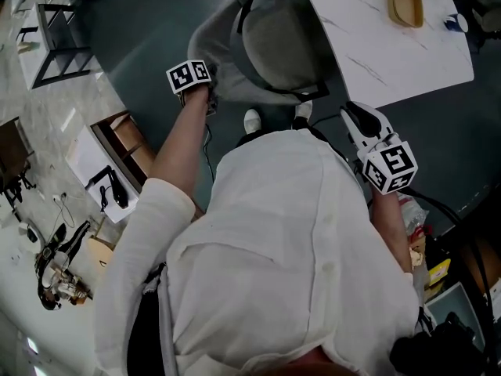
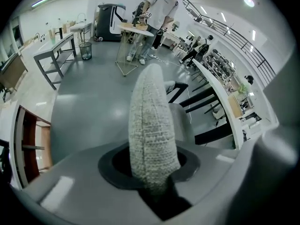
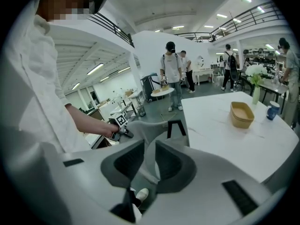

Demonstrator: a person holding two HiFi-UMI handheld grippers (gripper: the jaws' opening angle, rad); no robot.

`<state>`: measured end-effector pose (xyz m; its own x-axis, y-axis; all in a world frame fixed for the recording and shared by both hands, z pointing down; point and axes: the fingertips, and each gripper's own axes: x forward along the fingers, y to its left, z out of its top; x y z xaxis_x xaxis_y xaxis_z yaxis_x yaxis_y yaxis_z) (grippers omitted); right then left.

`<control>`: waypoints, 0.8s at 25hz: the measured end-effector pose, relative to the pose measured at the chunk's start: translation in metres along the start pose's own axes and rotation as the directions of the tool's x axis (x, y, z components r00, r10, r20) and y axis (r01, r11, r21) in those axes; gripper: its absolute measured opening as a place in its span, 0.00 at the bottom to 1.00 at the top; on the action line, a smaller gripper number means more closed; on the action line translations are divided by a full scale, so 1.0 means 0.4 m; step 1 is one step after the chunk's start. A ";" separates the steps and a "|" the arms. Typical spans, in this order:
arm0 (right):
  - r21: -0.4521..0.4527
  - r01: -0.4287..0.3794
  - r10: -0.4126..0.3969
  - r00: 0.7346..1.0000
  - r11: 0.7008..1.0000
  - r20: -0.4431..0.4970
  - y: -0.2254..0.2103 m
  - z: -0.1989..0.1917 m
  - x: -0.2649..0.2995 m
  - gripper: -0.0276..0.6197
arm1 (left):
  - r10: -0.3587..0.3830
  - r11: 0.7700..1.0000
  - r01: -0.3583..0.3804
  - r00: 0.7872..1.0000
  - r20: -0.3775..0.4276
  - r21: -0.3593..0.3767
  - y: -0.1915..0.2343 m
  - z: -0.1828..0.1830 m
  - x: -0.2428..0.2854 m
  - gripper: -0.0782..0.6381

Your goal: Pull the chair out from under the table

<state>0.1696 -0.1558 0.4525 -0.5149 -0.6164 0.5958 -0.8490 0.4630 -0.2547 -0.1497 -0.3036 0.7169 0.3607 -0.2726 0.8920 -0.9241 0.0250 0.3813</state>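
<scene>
A grey chair [image 1: 270, 41] with black legs stands at the curved edge of the white table [image 1: 368, 61]. In the head view my left gripper [image 1: 203, 94] is down on the top of the chair's backrest, on its left side. In the left gripper view the knitted grey backrest edge [image 2: 151, 121] runs up from between the jaws, and my left gripper [image 2: 151, 165] is shut on it. My right gripper [image 1: 354, 114] hovers beside the table's near edge, to the right of the chair. Its jaws stand slightly apart with nothing between them [image 3: 150, 146]; the chair [image 3: 140, 125] lies beyond.
A wooden tray [image 1: 405, 2] and a blue cup [image 3: 272, 110] sit on the table. An open cabinet and boxes [image 1: 117, 151] stand on the floor to the left. My shoes [image 1: 252, 120] are just behind the chair. People stand at a round table [image 3: 171, 74] far back.
</scene>
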 end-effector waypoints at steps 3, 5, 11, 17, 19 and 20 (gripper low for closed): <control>0.004 0.007 -0.007 1.000 1.000 -0.002 -0.007 -0.005 -0.006 0.15 | 0.023 1.000 -0.023 1.000 -0.007 -0.006 0.006 -0.004 0.000 0.25; 0.003 0.009 -0.009 1.000 1.000 -0.002 -0.008 -0.006 -0.010 0.15 | 0.041 0.999 -0.041 0.999 0.001 -0.027 0.010 -0.005 -0.002 0.23; -0.006 0.010 -0.010 1.000 1.000 -0.010 -0.003 -0.004 -0.020 0.15 | 0.066 0.990 -0.058 0.996 0.054 -0.131 0.010 0.002 -0.017 0.20; -0.019 0.007 -0.007 1.000 1.000 -0.022 0.005 -0.011 -0.026 0.15 | 0.057 0.975 -0.033 0.993 0.105 -0.218 -0.001 0.010 -0.033 0.20; -0.023 0.004 -0.005 1.000 1.000 -0.025 0.009 -0.012 -0.025 0.15 | 0.052 0.973 -0.025 0.992 0.114 -0.229 -0.002 0.011 -0.035 0.19; -0.025 0.003 -0.004 1.000 1.000 -0.026 0.010 -0.012 -0.024 0.15 | 0.049 0.973 -0.021 0.992 0.116 -0.231 -0.003 0.011 -0.036 0.19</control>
<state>0.1716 -0.1449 0.4492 -0.5086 -0.6013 0.6162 -0.8472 0.4772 -0.2336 -0.1545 -0.3039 0.7025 0.2975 -0.3807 0.8755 -0.8773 0.2528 0.4080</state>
